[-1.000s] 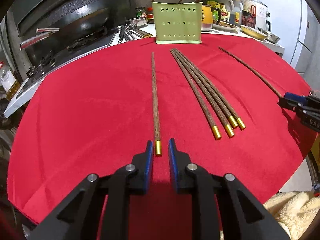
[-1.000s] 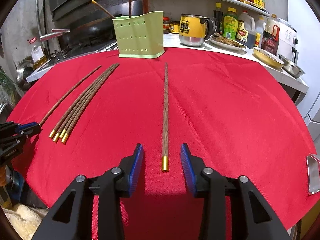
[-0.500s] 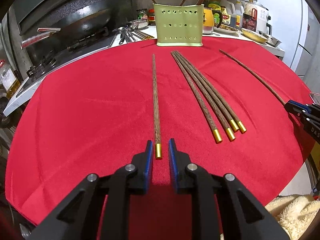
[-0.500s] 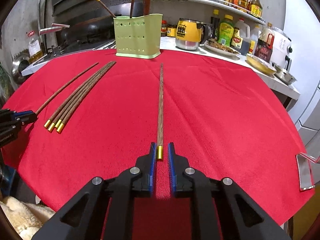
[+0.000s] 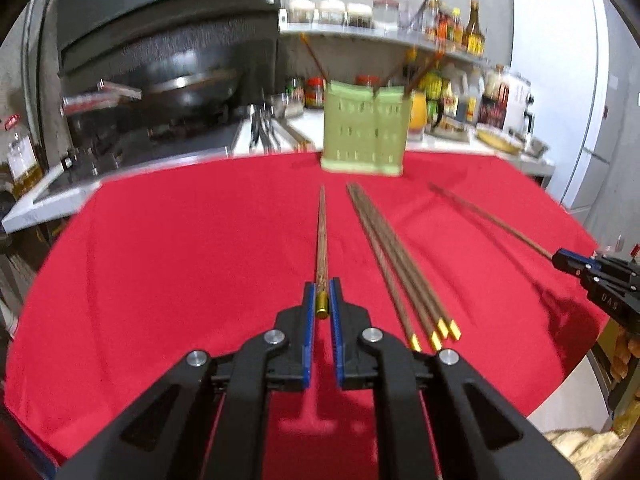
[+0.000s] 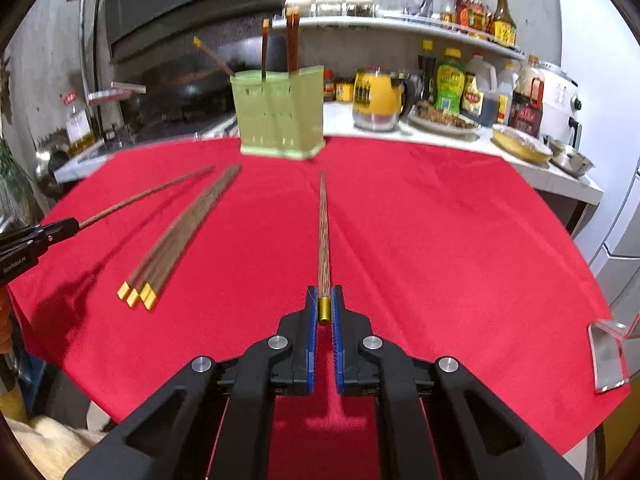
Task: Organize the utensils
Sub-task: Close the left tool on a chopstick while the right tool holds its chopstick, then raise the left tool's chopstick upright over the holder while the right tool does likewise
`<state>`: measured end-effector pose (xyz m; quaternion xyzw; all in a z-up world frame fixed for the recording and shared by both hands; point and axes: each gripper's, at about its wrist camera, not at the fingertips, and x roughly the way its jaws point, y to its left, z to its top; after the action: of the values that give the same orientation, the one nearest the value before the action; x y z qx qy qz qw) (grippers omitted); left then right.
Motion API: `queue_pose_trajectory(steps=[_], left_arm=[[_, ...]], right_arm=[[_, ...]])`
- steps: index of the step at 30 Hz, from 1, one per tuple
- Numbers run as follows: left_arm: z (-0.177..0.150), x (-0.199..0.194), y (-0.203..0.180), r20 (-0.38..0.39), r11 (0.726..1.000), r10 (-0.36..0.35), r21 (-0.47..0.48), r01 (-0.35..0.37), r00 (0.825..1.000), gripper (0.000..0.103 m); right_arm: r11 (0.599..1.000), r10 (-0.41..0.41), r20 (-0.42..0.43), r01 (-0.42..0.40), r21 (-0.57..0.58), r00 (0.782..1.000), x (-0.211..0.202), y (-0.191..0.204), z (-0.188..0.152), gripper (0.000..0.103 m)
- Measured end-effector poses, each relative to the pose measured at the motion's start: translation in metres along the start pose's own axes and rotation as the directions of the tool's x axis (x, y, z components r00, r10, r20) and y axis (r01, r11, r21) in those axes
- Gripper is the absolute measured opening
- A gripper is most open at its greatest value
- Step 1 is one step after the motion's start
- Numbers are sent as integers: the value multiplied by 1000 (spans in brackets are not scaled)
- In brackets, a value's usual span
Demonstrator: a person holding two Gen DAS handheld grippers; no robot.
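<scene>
My left gripper (image 5: 321, 292) is shut on the gold-capped end of a dark wooden chopstick (image 5: 321, 240), lifted above the red tablecloth (image 5: 180, 260). My right gripper (image 6: 325, 298) is shut on the gold end of another chopstick (image 6: 323, 232), also raised. Three chopsticks (image 5: 396, 264) lie bundled on the cloth between the grippers; they also show in the right wrist view (image 6: 180, 240). A green perforated utensil holder (image 5: 366, 128) with several chopsticks in it stands at the table's far edge, also in the right wrist view (image 6: 280, 114). Each gripper shows at the other view's edge (image 5: 600, 276) (image 6: 36, 240).
A stove with a wok (image 5: 188, 88) lies behind the table at left. A yellow kettle (image 6: 376, 96), bottles and dishes (image 6: 516, 146) crowd the counter at back right. A shelf of jars (image 6: 360, 4) hangs above. A fluffy towel (image 5: 580, 448) lies below the table's near edge.
Both grippers have lifted their chopsticks off the cloth and tilted up, so the views now look more level toward the holder. The right gripper closed on its chopstick a second ago.
</scene>
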<state>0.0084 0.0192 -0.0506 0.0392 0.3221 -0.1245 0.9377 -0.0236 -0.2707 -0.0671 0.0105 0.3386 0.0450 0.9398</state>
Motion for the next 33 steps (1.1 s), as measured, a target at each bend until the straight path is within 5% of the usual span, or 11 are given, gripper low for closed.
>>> queue_pose_trajectory(steps=[15,33], left_arm=[[68,-71,6,289,1000,-1,4,0,957,7],[87,-86,13,339,1000,-3,-6,6,941,7]], right_arm=[[999,23,249,-13,-43,968,-78,5,84,7],[998,15,331,6,-60,944,-102,2,117,7]])
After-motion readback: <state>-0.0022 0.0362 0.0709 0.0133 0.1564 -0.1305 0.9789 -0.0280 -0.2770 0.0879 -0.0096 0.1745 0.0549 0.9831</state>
